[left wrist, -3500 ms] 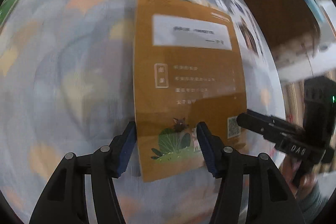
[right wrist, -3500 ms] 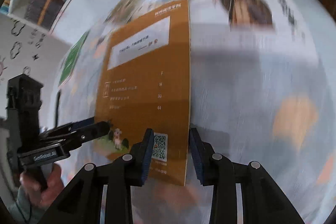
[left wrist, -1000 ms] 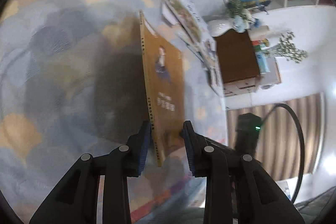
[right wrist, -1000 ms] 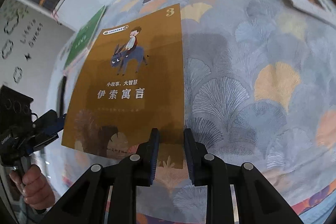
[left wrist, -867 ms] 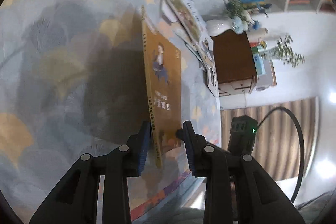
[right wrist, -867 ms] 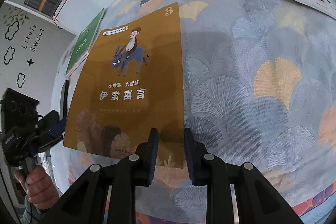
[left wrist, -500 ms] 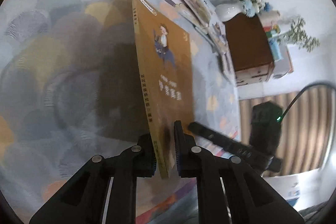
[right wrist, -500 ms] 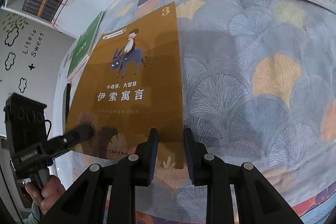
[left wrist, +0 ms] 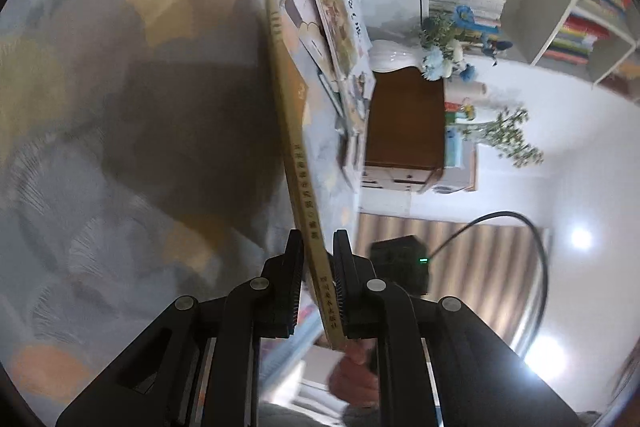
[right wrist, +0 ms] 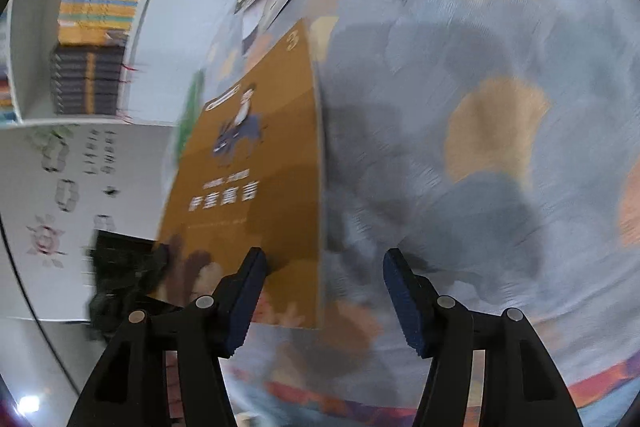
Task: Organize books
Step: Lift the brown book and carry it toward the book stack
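Orange book (left wrist: 298, 163) pinched edge-on by left fingers (left wrist: 294, 269); right fingers (right wrist: 400, 287) just spread, released

A: What's between the black right gripper (right wrist: 324, 301) with blue pads?

B: The lower corner of a thin mustard-brown paperback (right wrist: 256, 163) (donkey rider on its cover); the jaws have just been opening, untouching.

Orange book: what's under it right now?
Under the orange book lies the leaf-patterned tablecloth, darkened by the book's shadow. The left gripper clamps its spine; the right gripper has just opened. Whatever sits directly beneath the cover is hidden.
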Available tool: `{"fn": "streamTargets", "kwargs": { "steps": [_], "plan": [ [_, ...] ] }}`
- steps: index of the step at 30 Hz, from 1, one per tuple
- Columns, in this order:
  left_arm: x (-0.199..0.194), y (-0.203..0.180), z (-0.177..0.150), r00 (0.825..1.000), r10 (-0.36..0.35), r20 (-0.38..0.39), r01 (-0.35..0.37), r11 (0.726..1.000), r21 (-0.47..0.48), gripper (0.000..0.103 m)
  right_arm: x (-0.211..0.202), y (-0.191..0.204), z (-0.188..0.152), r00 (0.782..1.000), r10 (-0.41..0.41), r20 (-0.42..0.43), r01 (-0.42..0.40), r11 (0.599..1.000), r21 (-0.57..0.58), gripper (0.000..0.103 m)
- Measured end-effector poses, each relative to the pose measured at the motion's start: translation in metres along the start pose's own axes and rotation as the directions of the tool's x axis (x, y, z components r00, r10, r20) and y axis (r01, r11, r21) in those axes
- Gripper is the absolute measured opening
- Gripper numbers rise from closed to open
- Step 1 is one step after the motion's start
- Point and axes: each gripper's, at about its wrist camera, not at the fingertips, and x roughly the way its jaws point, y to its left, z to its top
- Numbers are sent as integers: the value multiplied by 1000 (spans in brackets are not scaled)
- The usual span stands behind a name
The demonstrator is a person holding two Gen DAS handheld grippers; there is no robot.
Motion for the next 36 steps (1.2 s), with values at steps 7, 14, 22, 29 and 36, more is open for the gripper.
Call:
{"fn": "streamTargets", "kwargs": {
  "steps": [7,14,22,29,36],
  "plan": [
    [5,2,3,997,-63,-43,60,997,-53,11,15,-7,-5,973,229,21,-230,966,121,56],
    [6,-17,-2,983,182,-16,-179,977,112,11,9,34,-5,995,88,54,-84,994,-73,31],
    [0,-63,-16,931,350,103,-363,861,357,12,0,103,-18,978,-150,146,198,892,-407,31],
    [-32,-79,-14,960,233,156,-274,900,338,13,-13,151,-29,966,-154,208,246,794,-555,31],
    [-95,-113,14,938,196,287,-303,866,398,14,6,228,-13,976,-69,208,193,720,-666,31]
  ]
}}
